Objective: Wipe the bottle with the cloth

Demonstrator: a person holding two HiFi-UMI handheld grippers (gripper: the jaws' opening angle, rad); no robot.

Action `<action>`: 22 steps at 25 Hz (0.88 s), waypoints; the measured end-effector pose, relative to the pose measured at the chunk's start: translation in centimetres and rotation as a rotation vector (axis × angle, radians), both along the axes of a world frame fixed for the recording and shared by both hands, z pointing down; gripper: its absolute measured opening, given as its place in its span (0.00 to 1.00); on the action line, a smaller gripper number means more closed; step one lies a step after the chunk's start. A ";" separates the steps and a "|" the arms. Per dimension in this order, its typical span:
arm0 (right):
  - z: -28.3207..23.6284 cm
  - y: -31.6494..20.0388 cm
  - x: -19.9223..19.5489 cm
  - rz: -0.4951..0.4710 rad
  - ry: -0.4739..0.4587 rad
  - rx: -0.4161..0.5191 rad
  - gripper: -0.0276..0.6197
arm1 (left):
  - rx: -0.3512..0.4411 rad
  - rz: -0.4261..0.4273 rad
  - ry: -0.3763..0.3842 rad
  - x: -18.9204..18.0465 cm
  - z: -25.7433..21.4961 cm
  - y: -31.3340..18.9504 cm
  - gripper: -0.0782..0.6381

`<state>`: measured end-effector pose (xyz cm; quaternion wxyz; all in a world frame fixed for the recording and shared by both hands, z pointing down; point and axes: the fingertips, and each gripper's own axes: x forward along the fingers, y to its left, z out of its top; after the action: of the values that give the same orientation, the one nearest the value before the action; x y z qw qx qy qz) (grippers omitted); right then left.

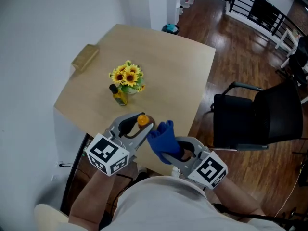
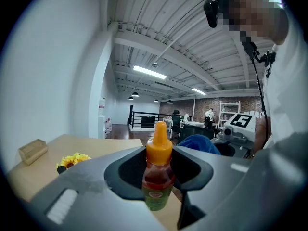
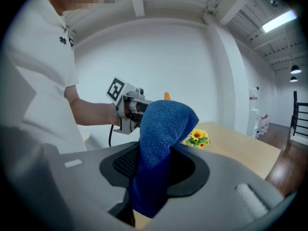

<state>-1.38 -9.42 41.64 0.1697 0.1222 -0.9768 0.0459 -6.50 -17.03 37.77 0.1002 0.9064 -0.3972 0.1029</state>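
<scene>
A small sauce bottle with an orange cap stands upright between the jaws of my left gripper, which is shut on it. My right gripper is shut on a blue cloth, whose bunched top sticks up out of the jaws. In the right gripper view the cloth fills the centre and hides most of the bottle; only the orange cap tip shows above it. Both grippers are held above the near edge of the wooden table, the cloth just right of the bottle.
A small vase of sunflowers and a dark-capped bottle stand mid-table. A tan block lies at the table's far left edge. A black chair stands to the right on the wood floor.
</scene>
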 end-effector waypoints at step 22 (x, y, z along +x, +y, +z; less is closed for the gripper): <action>-1.5 -4.0 2.0 0.113 0.026 0.034 0.29 | 0.015 0.035 0.009 -0.4 -1.8 2.8 0.33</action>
<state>0.62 -13.39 40.18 0.1774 0.1808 -0.9667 0.0374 -6.90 -14.28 35.95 0.0937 0.9143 -0.3817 0.0975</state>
